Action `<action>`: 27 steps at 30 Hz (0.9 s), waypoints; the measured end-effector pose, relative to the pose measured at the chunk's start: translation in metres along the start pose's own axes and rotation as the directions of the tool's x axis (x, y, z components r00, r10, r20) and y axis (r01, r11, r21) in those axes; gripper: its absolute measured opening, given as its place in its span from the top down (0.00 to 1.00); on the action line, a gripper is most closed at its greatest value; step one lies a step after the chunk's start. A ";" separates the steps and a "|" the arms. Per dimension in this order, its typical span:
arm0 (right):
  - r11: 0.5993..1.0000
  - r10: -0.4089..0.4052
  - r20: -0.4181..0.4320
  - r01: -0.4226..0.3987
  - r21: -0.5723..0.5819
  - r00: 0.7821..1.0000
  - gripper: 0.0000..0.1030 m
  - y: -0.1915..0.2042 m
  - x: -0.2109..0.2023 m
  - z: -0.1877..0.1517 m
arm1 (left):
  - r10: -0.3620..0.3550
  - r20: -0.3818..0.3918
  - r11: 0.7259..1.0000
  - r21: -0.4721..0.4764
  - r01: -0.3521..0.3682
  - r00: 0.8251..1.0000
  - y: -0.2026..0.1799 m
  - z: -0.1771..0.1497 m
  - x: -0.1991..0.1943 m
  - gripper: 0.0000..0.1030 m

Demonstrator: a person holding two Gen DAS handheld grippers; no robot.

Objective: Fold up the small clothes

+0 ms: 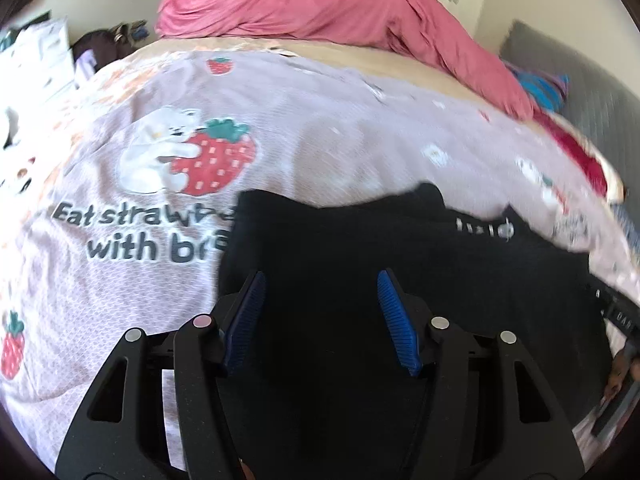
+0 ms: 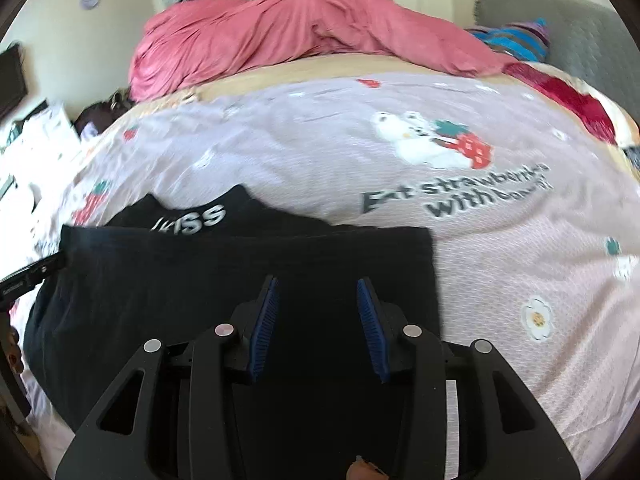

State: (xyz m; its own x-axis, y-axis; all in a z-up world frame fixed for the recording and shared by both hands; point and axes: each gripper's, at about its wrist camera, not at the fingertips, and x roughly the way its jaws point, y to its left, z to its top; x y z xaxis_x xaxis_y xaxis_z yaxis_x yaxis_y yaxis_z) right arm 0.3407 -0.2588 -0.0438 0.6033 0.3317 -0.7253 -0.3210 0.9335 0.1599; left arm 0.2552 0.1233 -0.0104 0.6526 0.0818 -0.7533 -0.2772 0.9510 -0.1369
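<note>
A black garment (image 1: 400, 248) with white lettering lies flat on the bed; it also shows in the right wrist view (image 2: 224, 272). My left gripper (image 1: 322, 280) is open, its blue pads (image 1: 248, 312) spread above the garment's left part. My right gripper (image 2: 316, 286) is open above the garment's right part, near its right edge. Neither holds cloth. The other gripper's tip shows at the left edge of the right wrist view (image 2: 32, 276).
The bed is covered by a lilac sheet (image 1: 320, 128) printed with bears and strawberries. A crumpled pink blanket (image 2: 304, 28) lies at the far side. A grey headboard (image 2: 560, 20) and a striped pillow (image 2: 516, 40) stand at the right. White furniture (image 1: 36, 56) stands at the left.
</note>
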 end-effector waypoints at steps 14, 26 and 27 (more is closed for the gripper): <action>0.995 0.011 -0.025 -0.008 0.104 1.000 0.62 -0.046 0.005 -0.001 | 0.020 -0.031 0.997 -0.067 -0.022 0.999 0.026 0.001 0.020 0.58; 0.990 0.067 0.053 -0.073 0.122 0.996 0.92 -0.047 -0.011 0.003 | -0.031 0.071 0.998 -0.060 0.035 0.997 0.029 0.003 -0.004 0.97; 0.989 0.072 0.080 -0.081 0.122 0.994 0.92 -0.047 -0.017 0.006 | -0.035 0.088 0.997 -0.062 0.041 0.996 0.029 0.005 -0.010 0.97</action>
State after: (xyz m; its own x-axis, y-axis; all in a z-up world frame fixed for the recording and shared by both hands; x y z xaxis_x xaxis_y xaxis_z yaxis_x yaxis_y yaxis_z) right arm 0.3500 -0.3077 -0.0343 0.6352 0.4077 -0.6560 -0.2777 0.9131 0.2986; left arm 0.2441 0.1517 -0.0039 0.7213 0.0740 -0.6887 -0.2932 0.9334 -0.2068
